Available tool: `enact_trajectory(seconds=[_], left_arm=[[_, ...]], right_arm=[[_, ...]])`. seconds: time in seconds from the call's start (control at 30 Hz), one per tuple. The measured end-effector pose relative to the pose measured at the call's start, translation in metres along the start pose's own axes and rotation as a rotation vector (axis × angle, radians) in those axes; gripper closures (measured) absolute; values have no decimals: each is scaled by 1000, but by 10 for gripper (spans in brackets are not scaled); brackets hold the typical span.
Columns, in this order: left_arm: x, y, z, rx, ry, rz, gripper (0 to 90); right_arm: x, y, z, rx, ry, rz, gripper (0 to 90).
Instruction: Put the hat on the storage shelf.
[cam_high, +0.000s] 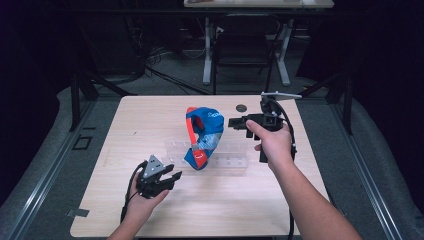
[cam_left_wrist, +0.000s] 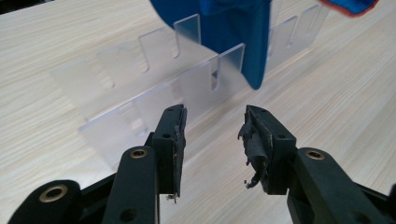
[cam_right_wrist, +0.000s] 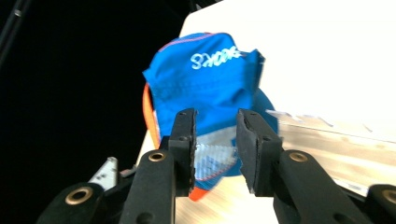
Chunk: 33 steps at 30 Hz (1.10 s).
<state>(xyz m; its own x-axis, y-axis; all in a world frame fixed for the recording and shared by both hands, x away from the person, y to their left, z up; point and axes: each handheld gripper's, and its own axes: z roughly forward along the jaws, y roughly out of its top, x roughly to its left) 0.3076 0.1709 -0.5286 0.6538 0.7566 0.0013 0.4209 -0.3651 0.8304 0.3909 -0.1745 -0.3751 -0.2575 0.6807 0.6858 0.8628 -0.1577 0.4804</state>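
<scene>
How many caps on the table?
1. The blue cap with orange trim stands in the clear slotted rack mid-table, between the left gripper and the right gripper. Nothing suggests another hidden behind it.

A blue cap (cam_high: 204, 137) with orange trim and white lettering is seen at frame centre; the rack (cam_high: 227, 161) is clear, the bench (cam_high: 150, 120) pale wood-grained, both hand-held grippers black.
</scene>
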Motion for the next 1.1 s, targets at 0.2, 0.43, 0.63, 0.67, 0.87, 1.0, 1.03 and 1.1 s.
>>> enact_trajectory(seconds=[0.2,0.43,0.63,0.67,0.87,1.0,1.03,1.1], left_arm=[[12,-10,-13,18,25,-16,569],[26,-24,-26,35,51,-48,555],[40,-41,-29,36,61,-98,554],[43,-43,-29,40,69,-101,554],[55,-53,-31,58,84,-137,548],[59,-57,-28,67,82,-155,547],[60,-57,-28,68,81,-155,547],[60,-58,-27,67,85,-162,548]], right_arm=[[-12,-7,-10,0,-30,-6,664],[-24,-20,-22,-3,-57,-7,645],[-38,-33,-25,0,-96,-12,640],[-41,-36,-25,4,-98,-11,638],[-56,-53,-27,12,-123,-26,622],[-65,-66,-28,9,-144,-51,593],[-67,-70,-28,11,-157,-63,590],[-72,-78,-27,-3,-186,-94,580]])
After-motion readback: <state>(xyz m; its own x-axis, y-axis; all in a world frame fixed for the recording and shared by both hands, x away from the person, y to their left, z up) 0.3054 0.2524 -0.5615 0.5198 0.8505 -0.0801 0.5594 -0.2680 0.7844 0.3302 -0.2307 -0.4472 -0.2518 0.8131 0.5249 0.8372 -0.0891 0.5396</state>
